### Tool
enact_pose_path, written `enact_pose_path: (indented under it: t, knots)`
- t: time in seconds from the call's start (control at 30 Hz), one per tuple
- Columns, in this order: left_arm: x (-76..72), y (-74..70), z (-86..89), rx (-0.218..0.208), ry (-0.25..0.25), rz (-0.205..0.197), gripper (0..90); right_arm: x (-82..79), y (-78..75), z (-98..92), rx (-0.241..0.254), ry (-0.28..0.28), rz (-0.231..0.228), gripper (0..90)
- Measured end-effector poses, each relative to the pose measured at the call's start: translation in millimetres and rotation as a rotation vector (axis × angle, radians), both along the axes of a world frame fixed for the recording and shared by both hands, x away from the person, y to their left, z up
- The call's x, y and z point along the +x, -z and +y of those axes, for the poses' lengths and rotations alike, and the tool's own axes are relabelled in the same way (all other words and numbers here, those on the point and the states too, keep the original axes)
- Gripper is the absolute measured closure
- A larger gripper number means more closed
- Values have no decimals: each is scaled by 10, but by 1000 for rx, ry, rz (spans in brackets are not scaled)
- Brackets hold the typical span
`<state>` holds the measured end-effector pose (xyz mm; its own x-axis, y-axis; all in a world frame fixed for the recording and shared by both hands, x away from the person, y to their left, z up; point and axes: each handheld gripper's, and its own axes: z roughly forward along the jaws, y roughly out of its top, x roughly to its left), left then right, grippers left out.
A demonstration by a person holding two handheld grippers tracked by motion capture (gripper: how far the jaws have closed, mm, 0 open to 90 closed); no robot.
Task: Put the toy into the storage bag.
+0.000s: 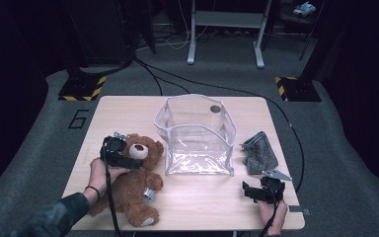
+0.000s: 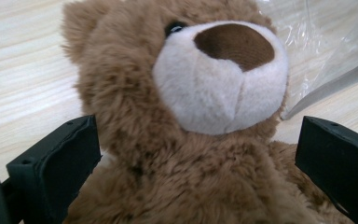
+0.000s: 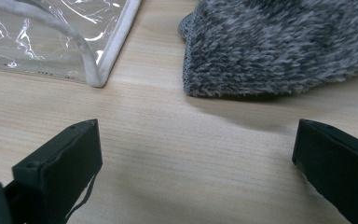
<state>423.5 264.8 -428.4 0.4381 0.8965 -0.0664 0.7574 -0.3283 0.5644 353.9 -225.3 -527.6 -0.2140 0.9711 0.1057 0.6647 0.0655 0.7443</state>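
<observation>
Clearly the work in hand is seizing the teddy bear (image 1: 137, 177), which lies on its back on the wooden table (image 1: 202, 202), just left of the clear plastic bag (image 1: 197, 136), head towards the far edge.

Nearest the person, and to the right of the bag, the right gripper (image 1: 257, 192) rests low over bare wood with its jaws spread wide and nothing between them. In the right gripper view, the grey knitted cloth (image 3: 284, 46) lies just beyond it, beside the bag's white-trimmed corner (image 3: 107, 56), touching neither jaw.

Left of the bag, the left gripper (image 1: 123, 157) sits over the bear's neck and head. In the left gripper view, its jaws stand wide apart on either side of the bear (image 2: 177, 140), flanking the body below the pale muzzle; the left jaw looks pressed against fur, the right jaw apart from it. Nothing is gripped yet.

To do this well, I would judge it best to close on the neck or upper chest, where the plush narrows, sinking deep enough that the pile does not slip. The bag stands open-topped, so a firm central hold should let the bear be lifted clear of its rim.
</observation>
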Motion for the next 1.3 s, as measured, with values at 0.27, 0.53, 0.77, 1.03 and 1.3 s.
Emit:
enact_pose_path:
  t: [0.27, 0.53, 0.77, 1.03, 1.3]
  knots:
    - [75, 173, -87, 87, 17, 38, 0, -16, 4, 26, -29, -17, -16, 21]
    - [78, 407, -68, 120, -9, 70, 0, -30, 4, 42, -30, -5, -22, 28]
    - [131, 578, -75, 79, -29, 130, 22, -28, 7, 49, -37, -11, -23, 35]
    - [114, 602, 12, 18, -2, 108, 261, -17, 13, 54, -43, -24, -17, 47]
    - [50, 561, 73, -5, 32, 45, 393, -12, 15, 45, -37, -24, -13, 62]
